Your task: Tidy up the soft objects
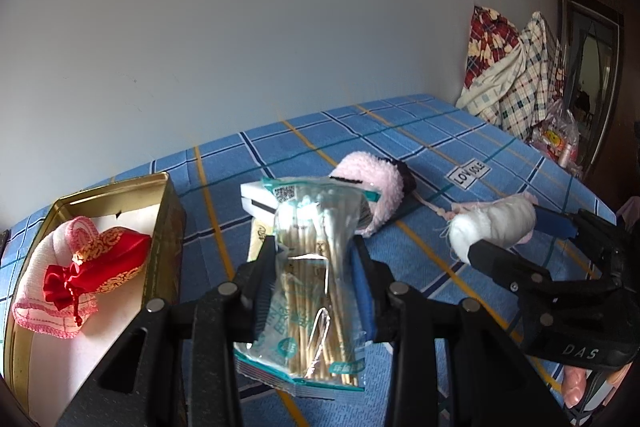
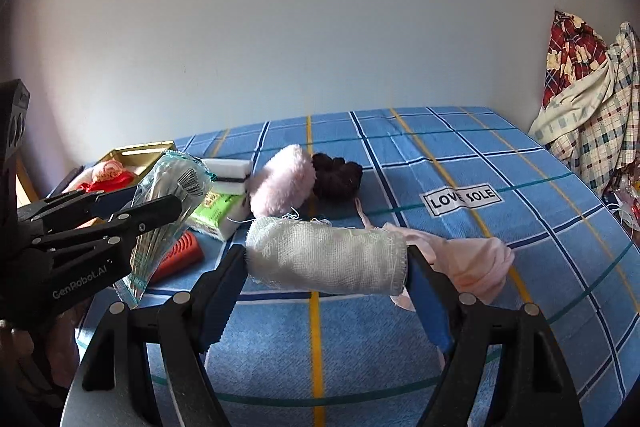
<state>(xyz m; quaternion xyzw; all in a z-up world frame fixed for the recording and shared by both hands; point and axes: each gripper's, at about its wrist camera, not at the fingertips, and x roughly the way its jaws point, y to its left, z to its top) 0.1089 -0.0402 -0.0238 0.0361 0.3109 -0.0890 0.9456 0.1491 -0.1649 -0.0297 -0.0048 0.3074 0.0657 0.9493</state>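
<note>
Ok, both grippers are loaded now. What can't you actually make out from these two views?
- Gold tin: near end cut off by the left wrist frame edge.
- Orange item: mostly hidden behind the cotton swab pack in the right wrist view.
- Pink cloth: partly hidden behind the gauze roll.

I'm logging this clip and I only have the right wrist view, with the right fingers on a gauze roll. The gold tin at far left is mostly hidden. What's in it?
Observer: A red drawstring pouch lies on a pink-edged cloth inside the gold tin.
Operator: Any room left in it?
Observer: Yes, the near part of the tin's white floor is bare.
Operator: What's in the clear bag on the left side?
Observer: Wooden-stick cotton swabs. The left gripper is shut on the swab bag, which stands upright between its fingers.
</note>
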